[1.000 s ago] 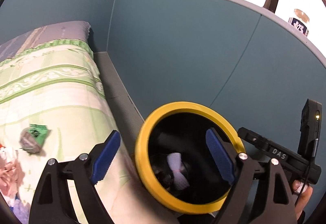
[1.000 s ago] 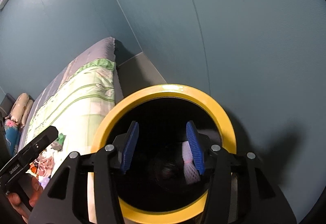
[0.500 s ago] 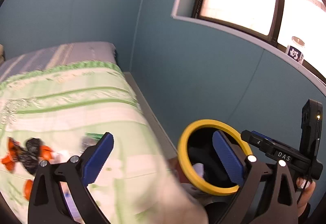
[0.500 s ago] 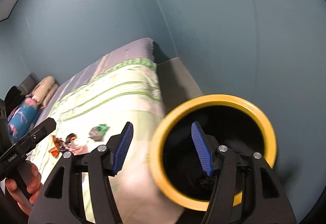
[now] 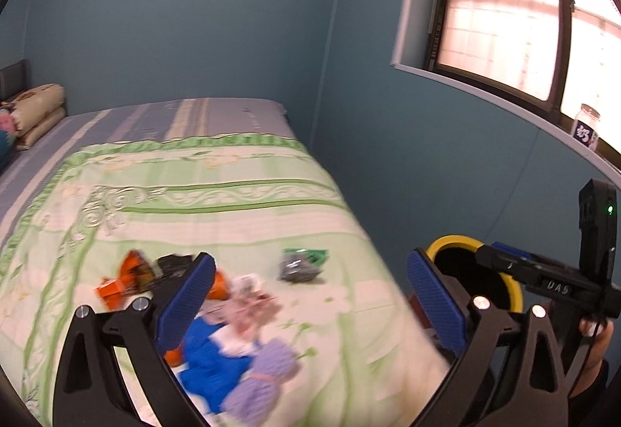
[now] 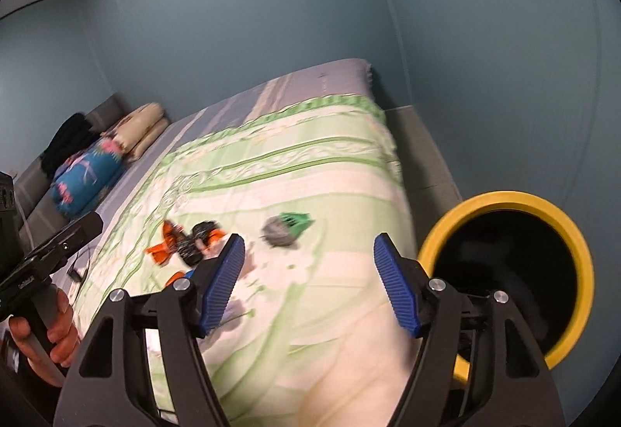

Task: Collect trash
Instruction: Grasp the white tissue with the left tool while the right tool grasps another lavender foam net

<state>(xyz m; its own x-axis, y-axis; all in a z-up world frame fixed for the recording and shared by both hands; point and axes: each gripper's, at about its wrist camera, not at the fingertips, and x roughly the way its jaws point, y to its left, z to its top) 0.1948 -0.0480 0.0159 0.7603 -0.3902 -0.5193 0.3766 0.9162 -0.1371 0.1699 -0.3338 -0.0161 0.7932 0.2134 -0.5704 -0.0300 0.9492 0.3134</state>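
Left wrist view, left claw (image 5: 310,305) spread over bed (image 5: 217,194), right claw (image 6: 308,281) likewise

Wrappers (image 5: 163,274) lie clustered on the bed (image 5: 233,202); one crumpled packet (image 5: 302,264) sits apart, to their right. Right of the bed — against the wall — stands the bin (image 6: 504,272). Pillows (image 6: 136,132) lie at the far end.

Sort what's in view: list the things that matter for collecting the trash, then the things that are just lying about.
For the job:
- green and grey wrapper
- orange and black wrappers
- blue and purple scraps
- yellow-rimmed bin
- left gripper and right gripper, both open and empty

Just lying about:
- pillows
- floral quilt
- jar on the windowsill
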